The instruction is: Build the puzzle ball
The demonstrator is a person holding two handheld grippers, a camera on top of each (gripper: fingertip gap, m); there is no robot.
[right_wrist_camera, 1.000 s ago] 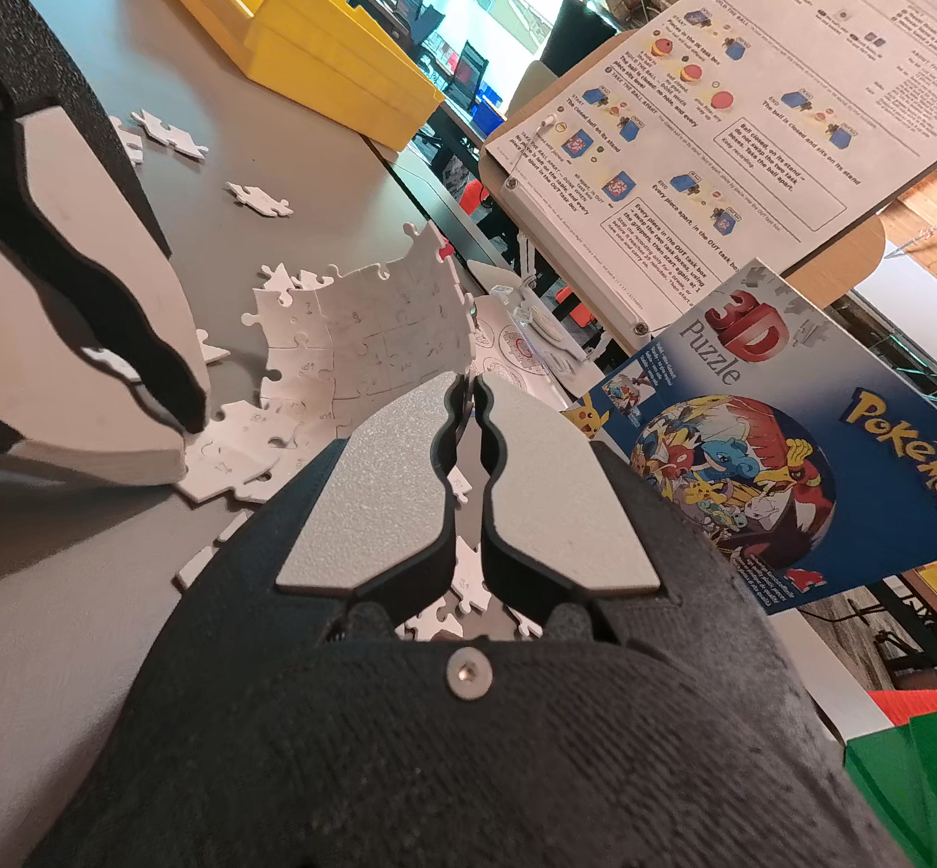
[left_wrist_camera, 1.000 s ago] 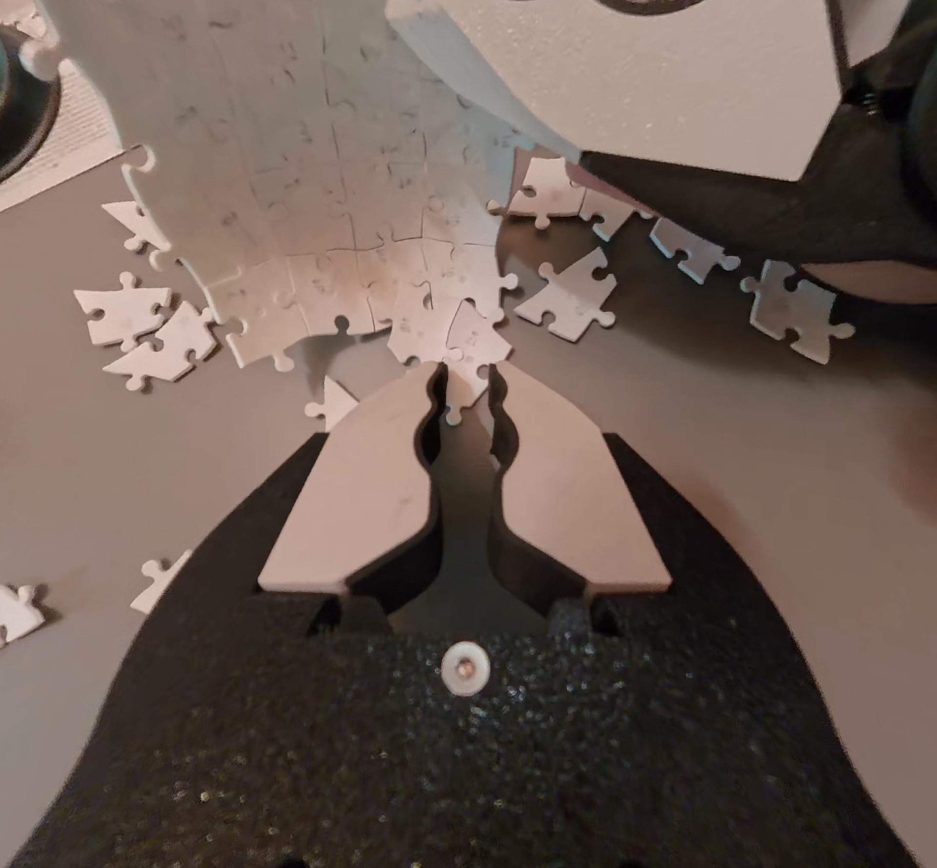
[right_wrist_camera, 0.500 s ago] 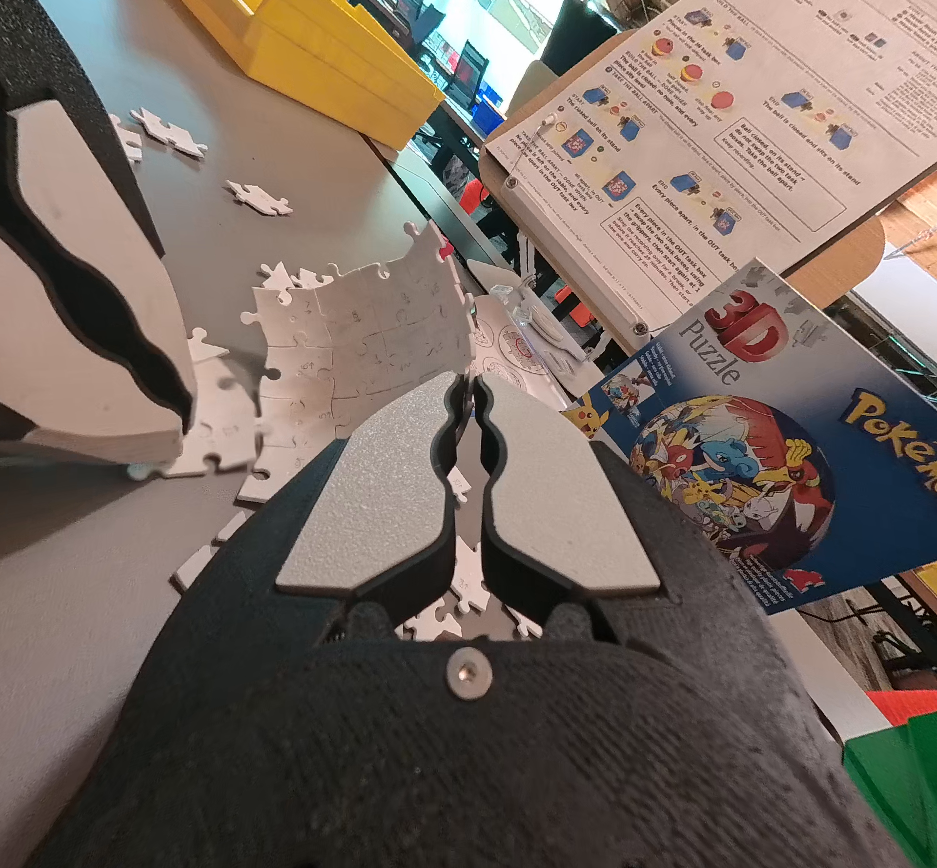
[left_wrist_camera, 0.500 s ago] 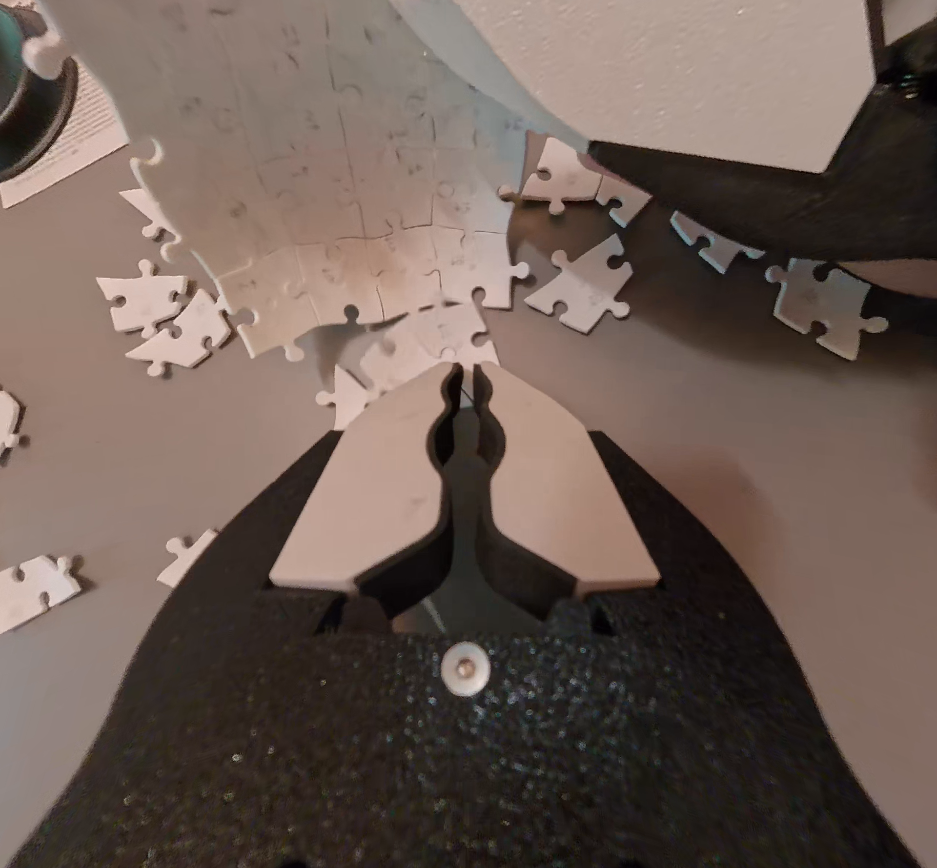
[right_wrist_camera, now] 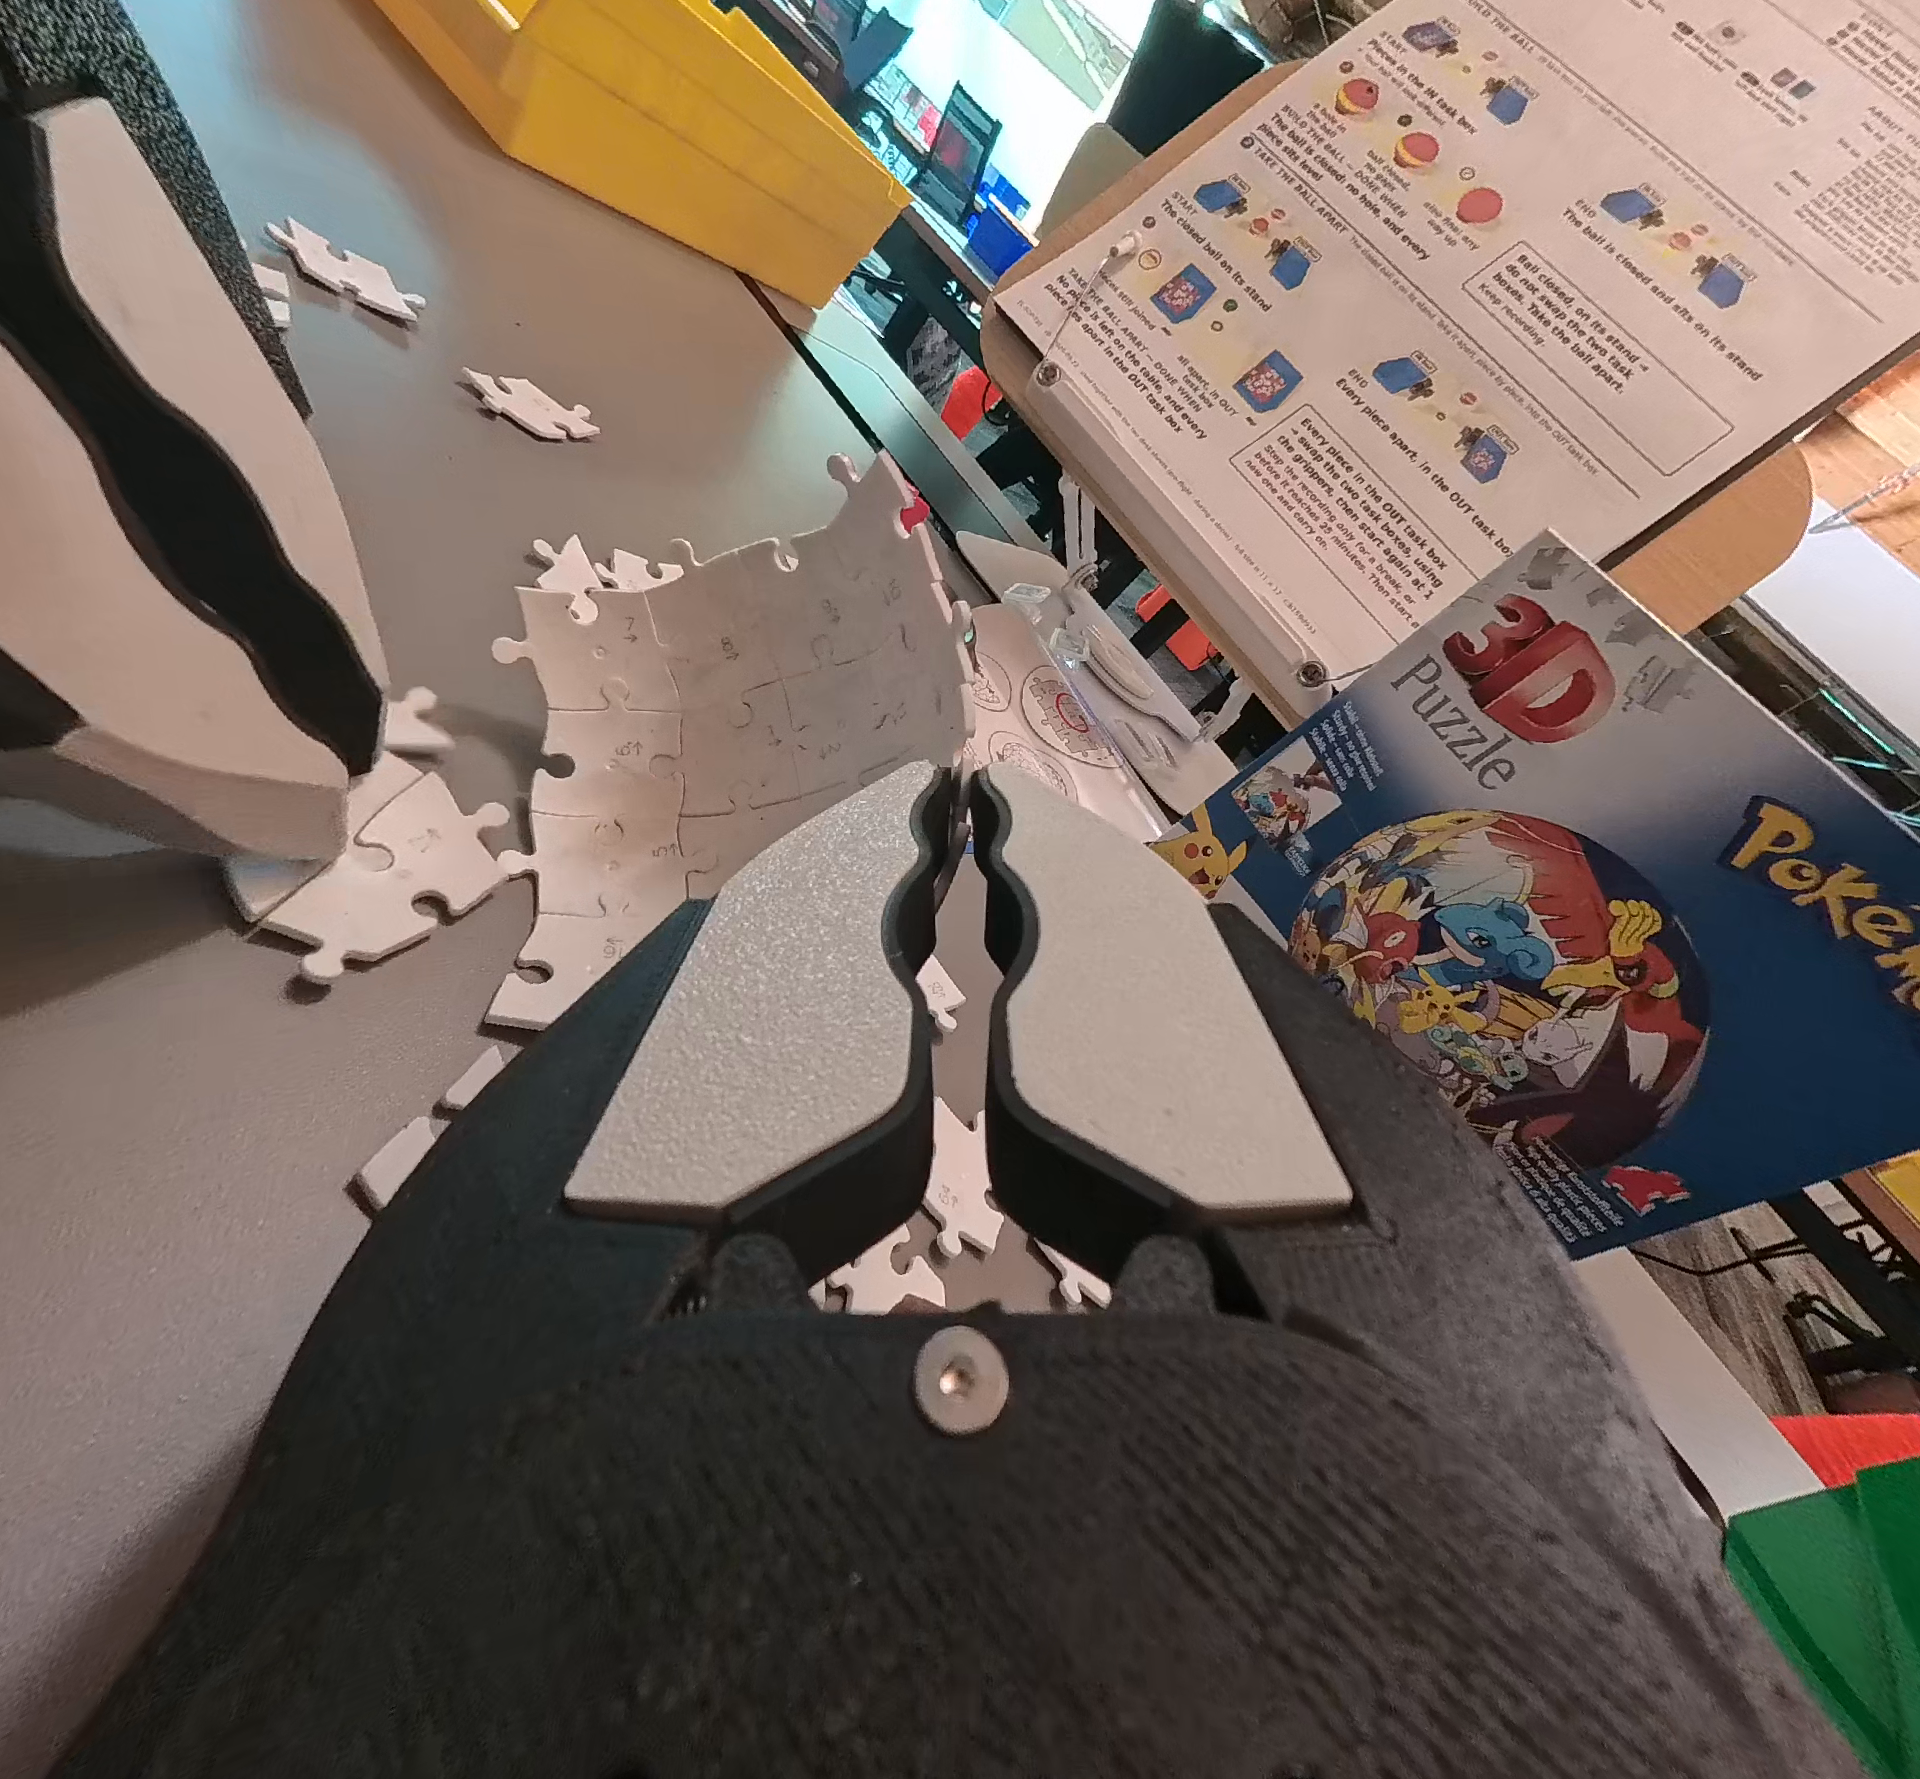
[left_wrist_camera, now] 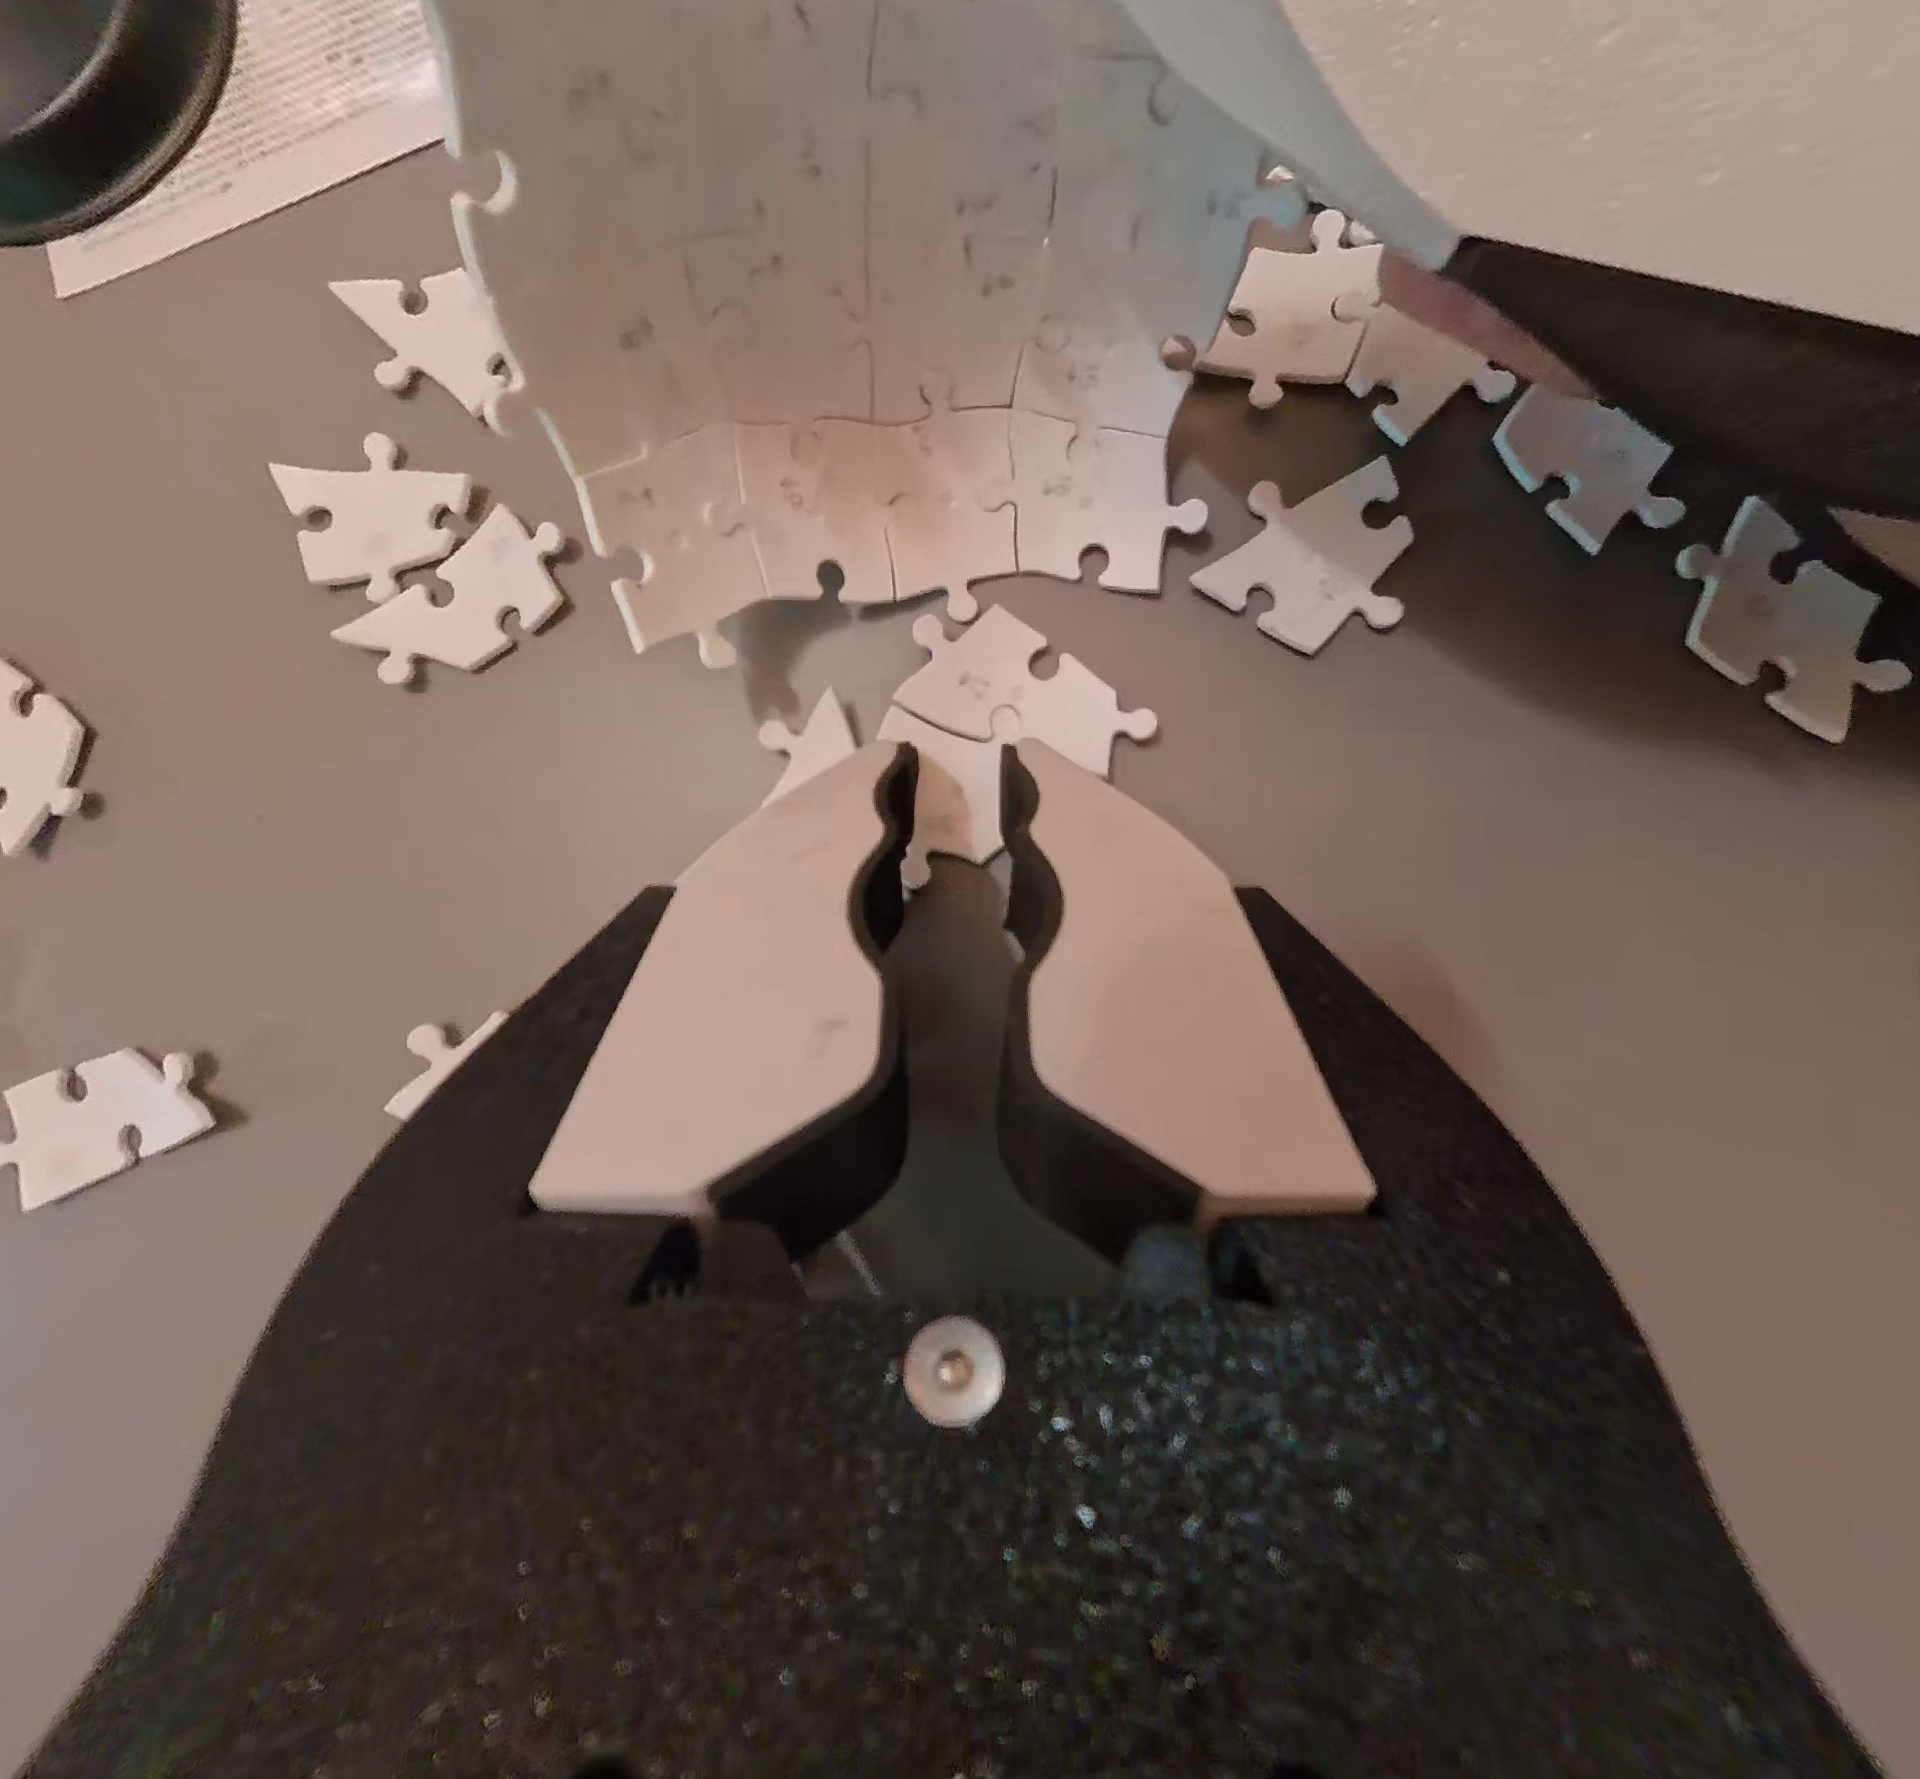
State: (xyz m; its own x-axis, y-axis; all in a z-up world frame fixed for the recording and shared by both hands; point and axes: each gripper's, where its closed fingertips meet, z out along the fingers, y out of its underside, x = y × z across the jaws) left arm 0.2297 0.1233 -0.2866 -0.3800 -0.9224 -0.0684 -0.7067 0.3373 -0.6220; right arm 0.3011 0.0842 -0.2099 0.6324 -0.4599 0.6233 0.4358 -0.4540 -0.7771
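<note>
- Pinching the edge of the curved puzzle shell (right_wrist_camera: pixel 748 711), the right gripper (right_wrist_camera: pixel 964 794) has its two fingertips pressed together on the thin wall at the centre of the right wrist view.
- Lower in the left wrist view, the left gripper (left_wrist_camera: pixel 961 773) has its fingers slightly spread; the small joined cluster of pieces (left_wrist_camera: pixel 997 721) lies flat on the table between and just beyond the tips, and no pad clearly presses on it.
- That cluster sits just below the shell's lower rim, apart from it, at the centre of the left wrist view.
- The shell rises from the table (left_wrist_camera: pixel 1351 898) as a bowed sheet of interlocked white pieces, their plain backs bearing faint handwritten marks; a spot of red shows at its top edge in the right wrist view.
- It looks light, thin and fairly stiff piece by piece, but the seams are likely the weak points: a hard squeeze or twist could pop pieces apart. An edge grip across a whole piece seems safest.
- Loose white pieces (left_wrist_camera: pixel 1309 566) lie scattered around the shell's base on both sides.
- Farther out: a dark round stand (left_wrist_camera: pixel 94 56) on a printed sheet at upper left of the left view; yellow bins (right_wrist_camera: pixel 623 67) at upper left, an instruction board (right_wrist_camera: pixel 1455 202) at upper right and a blue puzzle box (right_wrist_camera: pixel 1538 898) at right of the right view.
</note>
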